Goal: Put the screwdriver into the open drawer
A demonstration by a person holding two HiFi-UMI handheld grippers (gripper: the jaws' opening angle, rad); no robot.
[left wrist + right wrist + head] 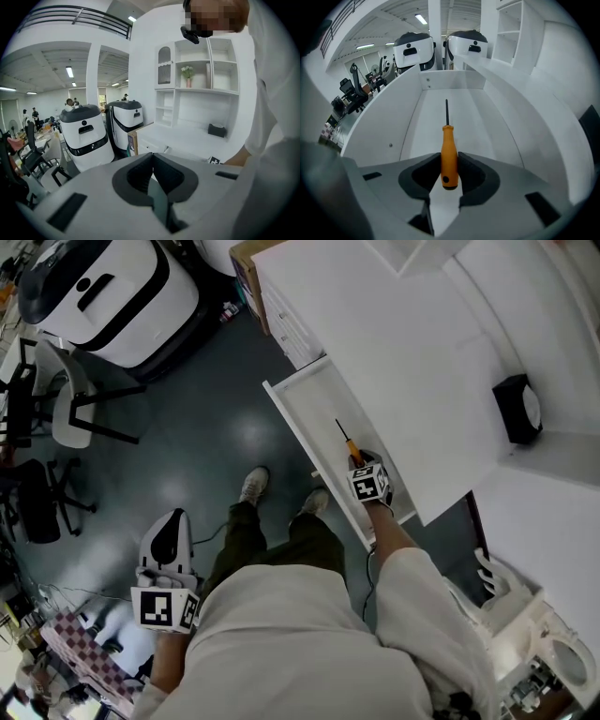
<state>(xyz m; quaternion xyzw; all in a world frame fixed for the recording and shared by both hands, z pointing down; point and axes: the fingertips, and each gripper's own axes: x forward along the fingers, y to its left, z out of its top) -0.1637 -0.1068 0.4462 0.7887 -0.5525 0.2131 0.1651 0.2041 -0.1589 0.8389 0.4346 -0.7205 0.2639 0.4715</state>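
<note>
Your right tool (449,161) squeezes the orange handle of the screwdriver (448,143). It holds it low inside the open drawer (314,404), with the thin metal end pointing to the back. So the job looks nearly done. I think you only have to lay it down and let go. I cannot tell if it touches the drawer floor yet. Your left tool (152,159) is closed with nothing in it, down by your side. There is one screwdriver, one open drawer and two tools.
</note>
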